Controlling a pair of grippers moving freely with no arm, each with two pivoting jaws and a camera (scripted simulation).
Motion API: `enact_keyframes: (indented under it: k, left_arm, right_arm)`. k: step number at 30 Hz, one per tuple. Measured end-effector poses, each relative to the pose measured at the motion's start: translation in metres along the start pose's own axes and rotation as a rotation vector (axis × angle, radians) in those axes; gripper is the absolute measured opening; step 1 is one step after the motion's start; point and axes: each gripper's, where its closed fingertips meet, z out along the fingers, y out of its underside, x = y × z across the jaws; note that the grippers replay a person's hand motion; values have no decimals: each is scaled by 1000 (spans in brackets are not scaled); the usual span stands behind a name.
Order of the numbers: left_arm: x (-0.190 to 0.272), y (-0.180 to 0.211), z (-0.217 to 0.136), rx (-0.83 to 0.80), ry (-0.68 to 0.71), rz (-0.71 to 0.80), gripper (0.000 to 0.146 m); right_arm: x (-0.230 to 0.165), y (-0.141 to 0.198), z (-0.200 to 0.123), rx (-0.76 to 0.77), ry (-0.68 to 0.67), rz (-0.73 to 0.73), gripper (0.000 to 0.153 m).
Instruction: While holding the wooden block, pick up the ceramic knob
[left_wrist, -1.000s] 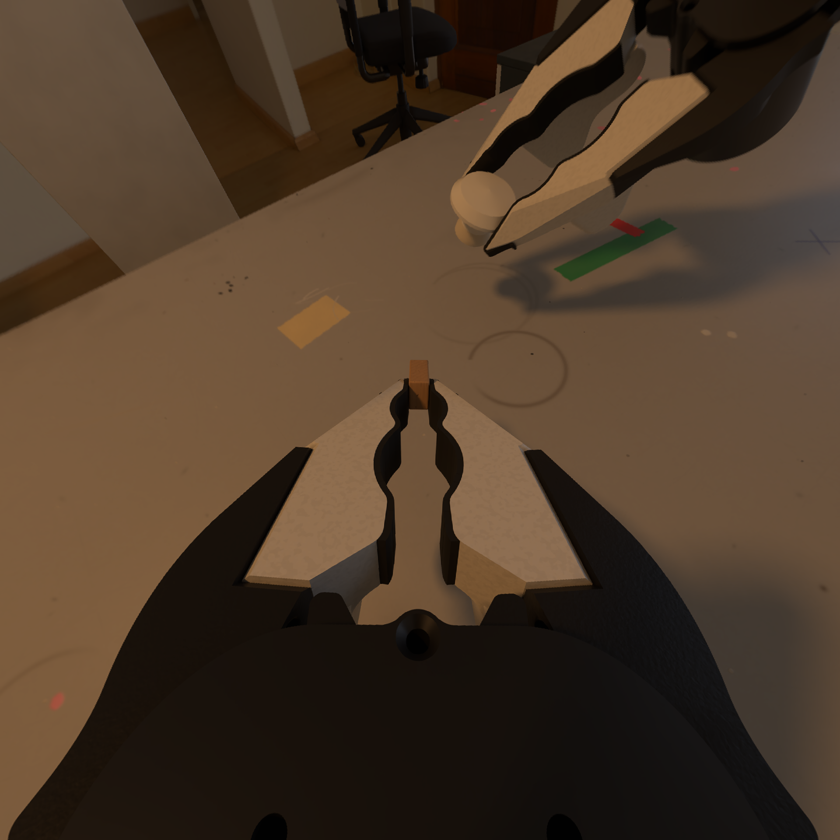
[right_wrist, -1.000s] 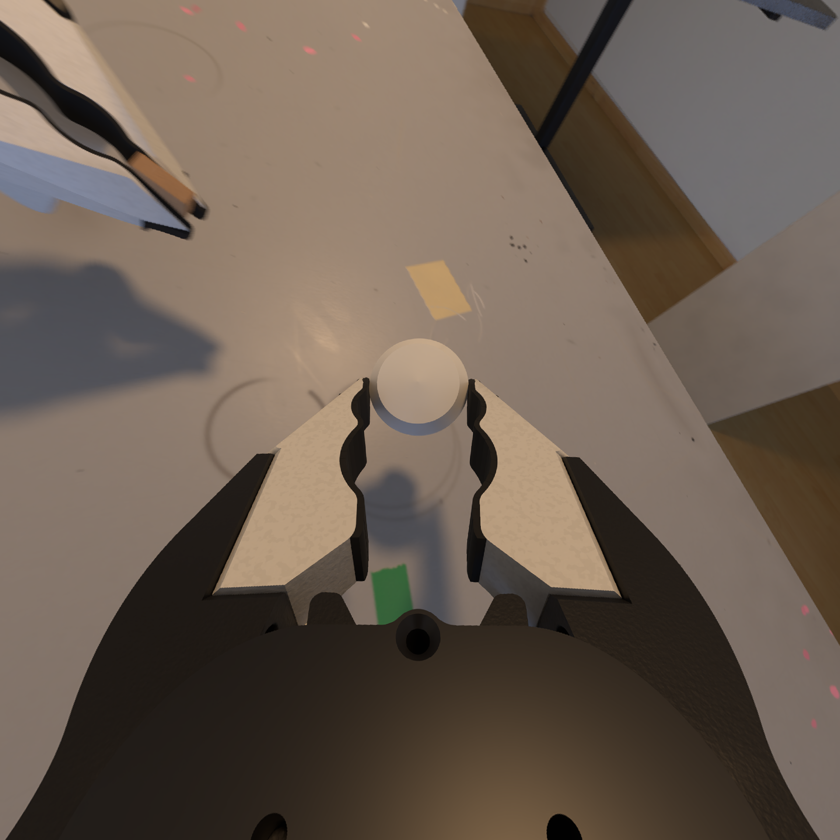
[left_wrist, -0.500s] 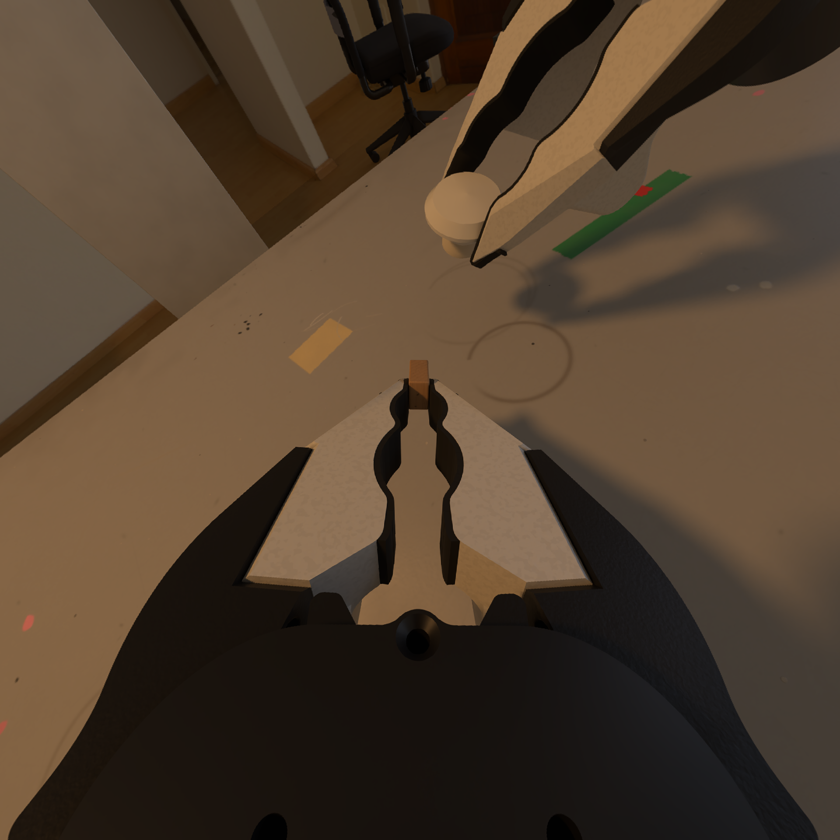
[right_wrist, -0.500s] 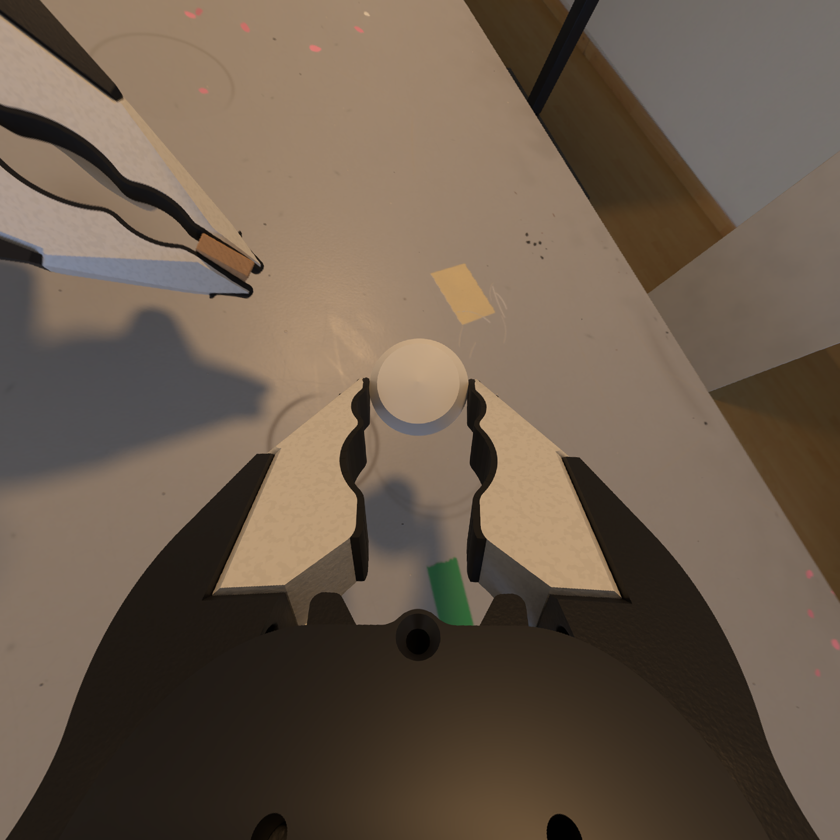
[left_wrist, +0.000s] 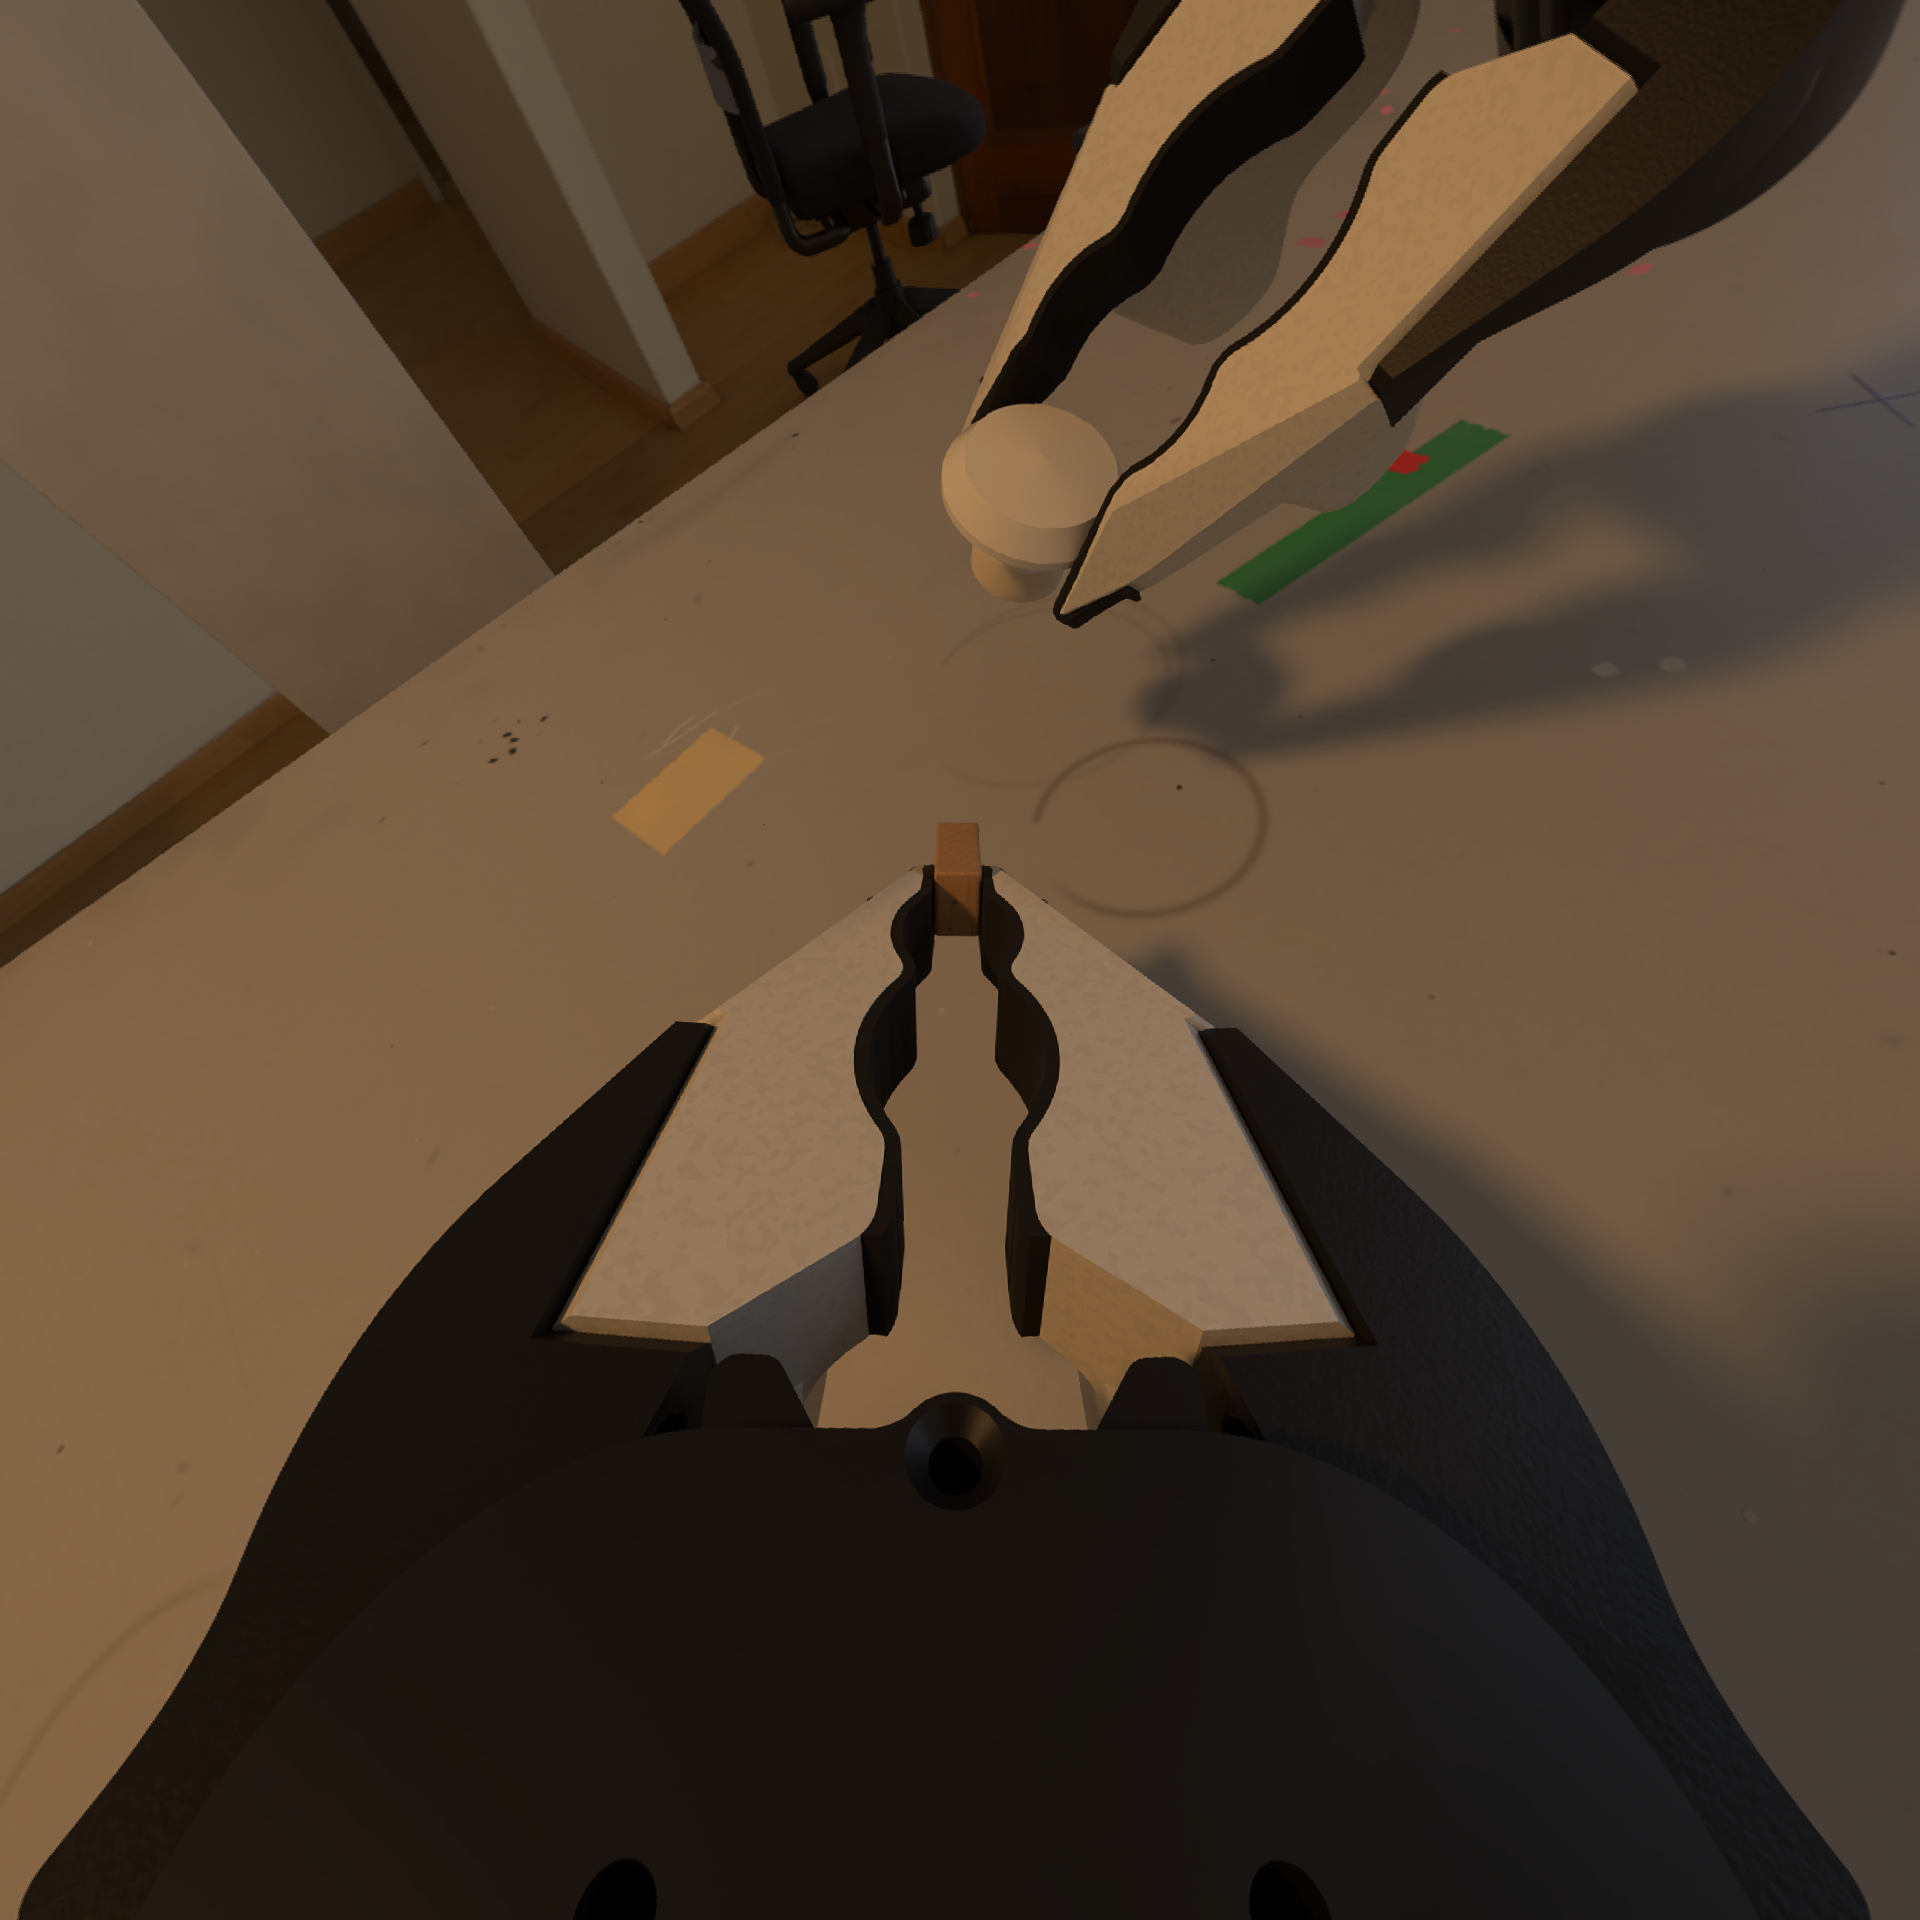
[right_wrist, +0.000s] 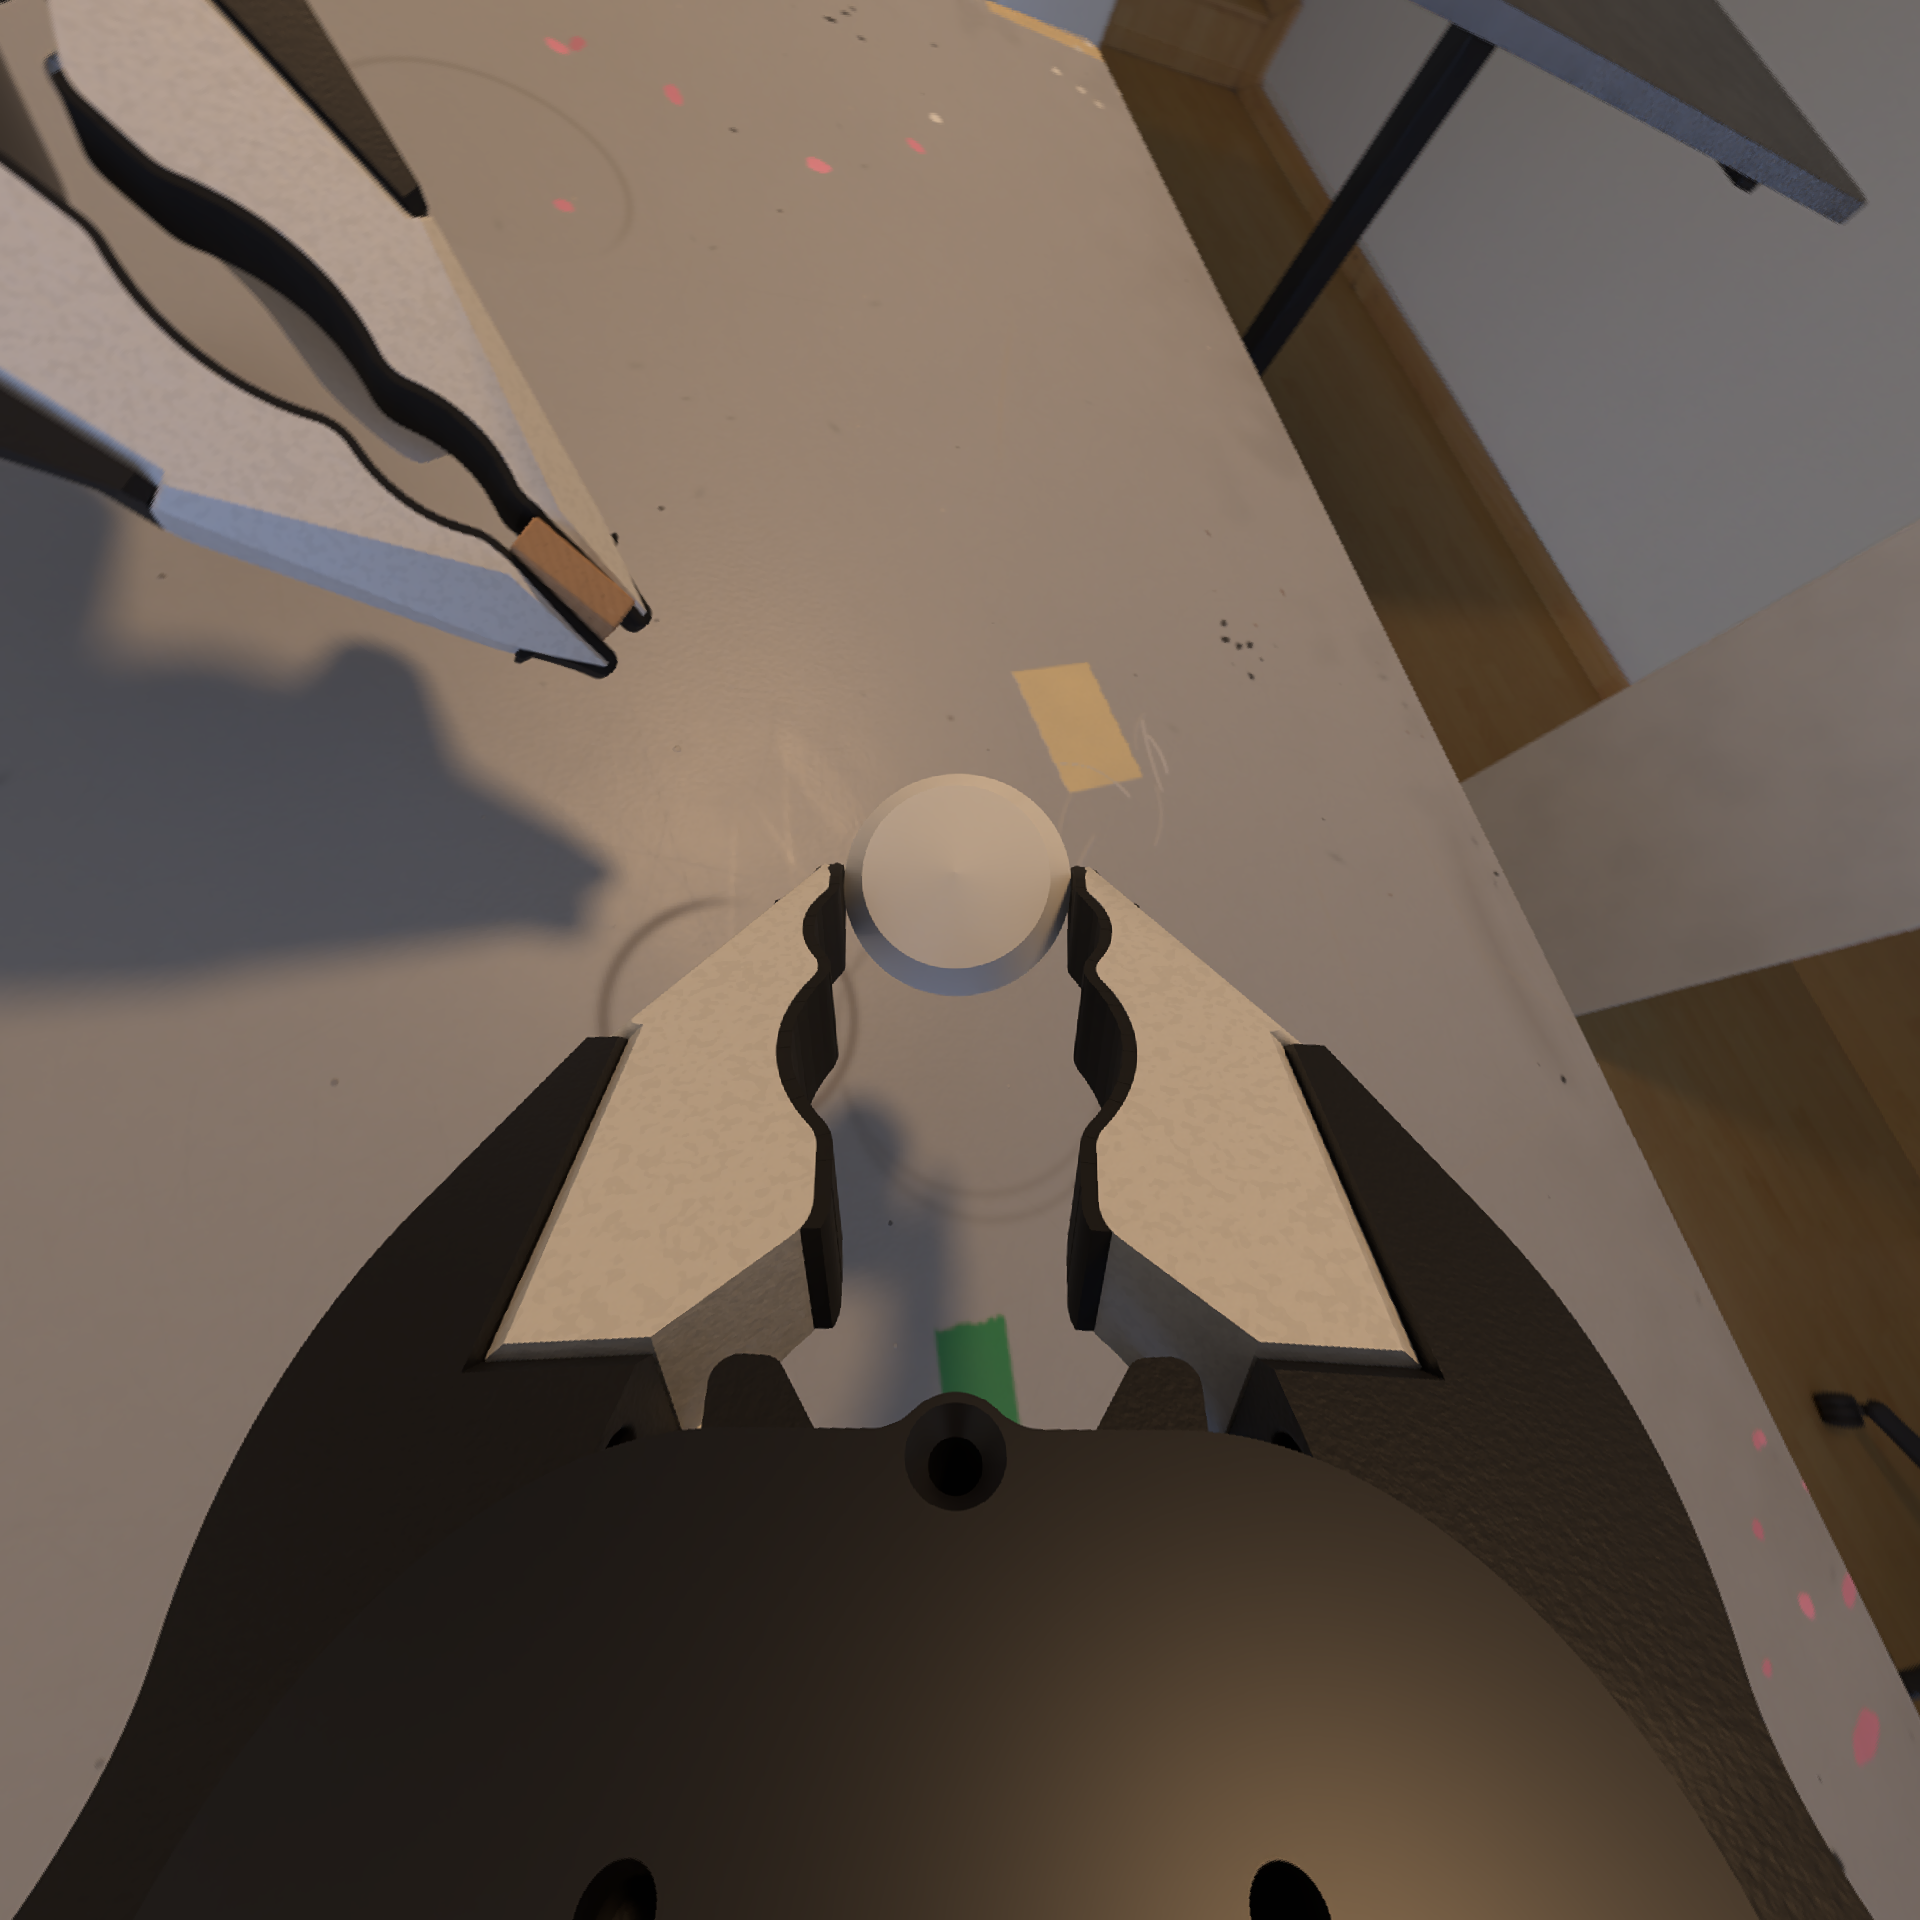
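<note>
My left gripper (left_wrist: 957, 883) is shut on a small brown wooden block (left_wrist: 957, 878) at its fingertips, held above the table (left_wrist: 416, 1039). My right gripper (right_wrist: 954, 883) is shut on a round off-white ceramic knob (right_wrist: 956, 883), held clear of the table. In the left wrist view the knob (left_wrist: 1023, 499) shows at the tips of the right gripper (left_wrist: 1049, 530), up and ahead, its stem pointing down. In the right wrist view the left gripper (right_wrist: 613, 634) with the block (right_wrist: 571, 577) shows at the upper left.
The table bears a tan tape patch (left_wrist: 688, 790), a green tape strip (left_wrist: 1351, 520), dark ring marks (left_wrist: 1153, 826) and pink specks (right_wrist: 816, 164). Its far edge (left_wrist: 623, 540) drops to a wooden floor with an office chair (left_wrist: 852, 135). A second table (right_wrist: 1662, 104) stands nearby.
Both grippers have kept their hold and drawn closer to each other. The knob has risen higher off the table, with its shadow falling farther below.
</note>
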Motion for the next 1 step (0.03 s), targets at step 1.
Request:
enact_keyframes:
  k: [1]
  left_arm:
    - [1, 0, 0, -2, 7, 2, 7]
  right_arm:
    - [-1, 1, 0, 3, -14, -9, 43]
